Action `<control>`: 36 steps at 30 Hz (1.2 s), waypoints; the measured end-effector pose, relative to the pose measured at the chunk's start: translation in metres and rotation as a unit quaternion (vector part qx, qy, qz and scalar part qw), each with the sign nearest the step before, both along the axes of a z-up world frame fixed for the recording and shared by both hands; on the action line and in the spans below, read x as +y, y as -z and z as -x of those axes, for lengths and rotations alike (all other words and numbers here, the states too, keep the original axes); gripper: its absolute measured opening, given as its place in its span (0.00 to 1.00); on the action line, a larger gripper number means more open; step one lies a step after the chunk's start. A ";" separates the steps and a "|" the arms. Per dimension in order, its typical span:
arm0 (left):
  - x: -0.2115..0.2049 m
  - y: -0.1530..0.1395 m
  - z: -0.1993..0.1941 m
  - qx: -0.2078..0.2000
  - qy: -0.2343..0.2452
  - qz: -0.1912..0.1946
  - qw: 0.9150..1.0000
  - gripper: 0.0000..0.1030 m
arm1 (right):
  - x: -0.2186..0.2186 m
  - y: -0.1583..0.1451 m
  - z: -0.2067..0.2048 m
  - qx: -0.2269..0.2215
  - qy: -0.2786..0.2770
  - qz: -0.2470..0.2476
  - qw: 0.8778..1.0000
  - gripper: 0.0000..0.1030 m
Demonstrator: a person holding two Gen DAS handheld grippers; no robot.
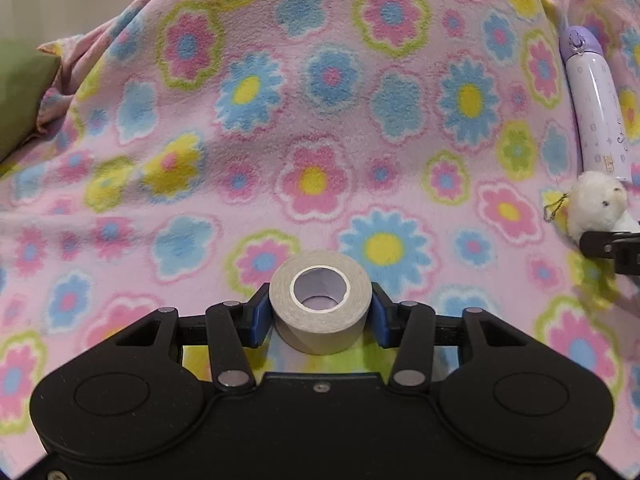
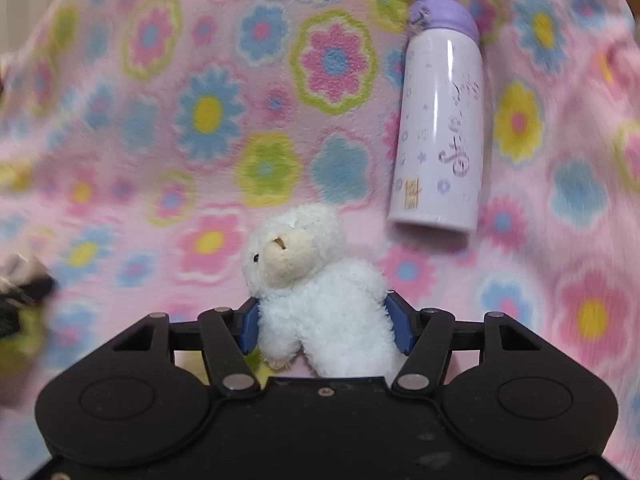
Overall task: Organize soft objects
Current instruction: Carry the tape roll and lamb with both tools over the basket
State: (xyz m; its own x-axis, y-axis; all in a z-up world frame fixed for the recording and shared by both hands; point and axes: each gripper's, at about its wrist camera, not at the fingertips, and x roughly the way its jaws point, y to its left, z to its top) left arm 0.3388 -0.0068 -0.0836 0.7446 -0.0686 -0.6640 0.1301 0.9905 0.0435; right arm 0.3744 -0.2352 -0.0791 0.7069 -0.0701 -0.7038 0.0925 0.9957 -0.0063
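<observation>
The left hand-held gripper (image 1: pixel 320 314) clenched a tape roll (image 1: pixel 320 306) low in its frame, while the right hand-held gripper (image 2: pixel 324 326) grasped the plush lamb (image 2: pixel 316 292) by its body, likely for sorting; a bottle (image 2: pixel 438 120) lay upper right on the blanket (image 2: pixel 160 120).

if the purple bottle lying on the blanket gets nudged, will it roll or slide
The bottle lies on its side and is round and glossy, so it would probably roll sideways rather than slide. The fleecy blanket looks soft and uneven, which may slow it soon. It looks rigid, so it likely won't squash like the toy lamb.
</observation>
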 end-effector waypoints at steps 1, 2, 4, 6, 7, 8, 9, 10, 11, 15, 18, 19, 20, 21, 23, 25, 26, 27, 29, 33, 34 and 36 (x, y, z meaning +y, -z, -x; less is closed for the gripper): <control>0.002 -0.002 0.004 0.007 -0.002 0.011 1.000 0.46 | -0.001 -0.006 0.007 -0.003 -0.001 -0.016 1.000 0.60; 0.004 -0.005 0.008 0.014 -0.005 0.024 1.000 0.46 | -0.001 -0.012 0.013 -0.006 -0.001 -0.026 1.000 0.60; 0.006 -0.013 0.020 0.021 -0.011 0.035 0.999 0.46 | 0.001 -0.025 0.028 -0.011 -0.006 -0.040 0.999 0.59; 0.007 -0.023 0.033 0.018 -0.011 0.035 0.999 0.46 | 0.002 -0.041 0.045 -0.021 -0.015 -0.055 0.998 0.59; 0.007 -0.030 0.041 0.018 -0.009 0.036 0.999 0.46 | 0.003 -0.050 0.056 -0.027 -0.019 -0.062 0.998 0.59; 0.008 -0.037 0.048 0.019 -0.007 0.038 0.999 0.46 | 0.004 -0.058 0.065 -0.032 -0.023 -0.068 0.997 0.59; 0.008 -0.046 0.058 0.017 -0.004 0.038 0.999 0.46 | 0.005 -0.067 0.076 -0.038 -0.027 -0.077 0.996 0.59; 0.008 -0.054 0.065 0.015 -0.002 0.038 0.999 0.46 | 0.005 -0.076 0.088 -0.044 -0.031 -0.088 0.995 0.59; 0.008 -0.062 0.074 0.013 0.000 0.037 0.999 0.46 | 0.006 -0.085 0.100 -0.050 -0.035 -0.100 0.993 0.60; 0.011 -0.094 0.113 0.012 0.001 0.042 0.999 0.46 | 0.010 -0.112 0.147 -0.070 -0.048 -0.134 0.987 0.60; 0.016 -0.108 0.137 0.017 0.006 0.059 0.998 0.46 | 0.013 -0.126 0.177 -0.077 -0.054 -0.149 0.984 0.60; 0.017 -0.111 0.146 0.021 0.005 0.060 0.998 0.46 | 0.014 -0.130 0.188 -0.077 -0.057 -0.155 0.983 0.60; 0.017 -0.113 0.153 0.023 0.005 0.058 0.998 0.46 | 0.015 -0.133 0.199 -0.077 -0.061 -0.161 0.982 0.60; 0.018 -0.115 0.162 0.024 0.005 0.057 0.998 0.46 | 0.016 -0.136 0.210 -0.077 -0.065 -0.165 0.981 0.60; 0.016 -0.117 0.177 0.026 0.004 0.055 0.998 0.46 | 0.018 -0.138 0.229 -0.075 -0.068 -0.172 0.980 0.60; 0.014 -0.118 0.193 0.022 0.008 0.052 0.998 0.46 | 0.020 -0.138 0.250 -0.071 -0.068 -0.175 0.980 0.60; 0.012 -0.118 0.201 0.020 0.011 0.052 0.998 0.46 | 0.022 -0.138 0.261 -0.068 -0.068 -0.178 0.979 0.60; 0.010 -0.118 0.208 0.021 0.014 0.051 0.998 0.46 | 0.022 -0.136 0.269 -0.061 -0.067 -0.184 0.979 0.60; 0.006 -0.118 0.221 0.024 0.021 0.052 0.998 0.46 | 0.023 -0.133 0.283 -0.050 -0.069 -0.192 0.978 0.60; 0.000 -0.118 0.244 0.026 0.016 0.047 0.998 0.46 | 0.023 -0.127 0.304 -0.036 -0.064 -0.198 0.977 0.60; 0.000 -0.117 0.248 0.027 0.014 0.047 0.998 0.46 | 0.023 -0.126 0.309 -0.033 -0.062 -0.201 0.977 0.60; -0.002 -0.115 0.254 0.032 0.008 0.044 0.998 0.46 | 0.022 -0.123 0.316 -0.021 -0.054 -0.205 0.977 0.60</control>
State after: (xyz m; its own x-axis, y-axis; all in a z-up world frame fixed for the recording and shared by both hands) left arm 0.0845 -0.0086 0.0314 0.6997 -0.1409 -0.7004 0.1463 0.9878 -0.0525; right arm 0.0581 -0.2131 0.0444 0.7236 0.2880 -0.6273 -0.0216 0.9178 0.3964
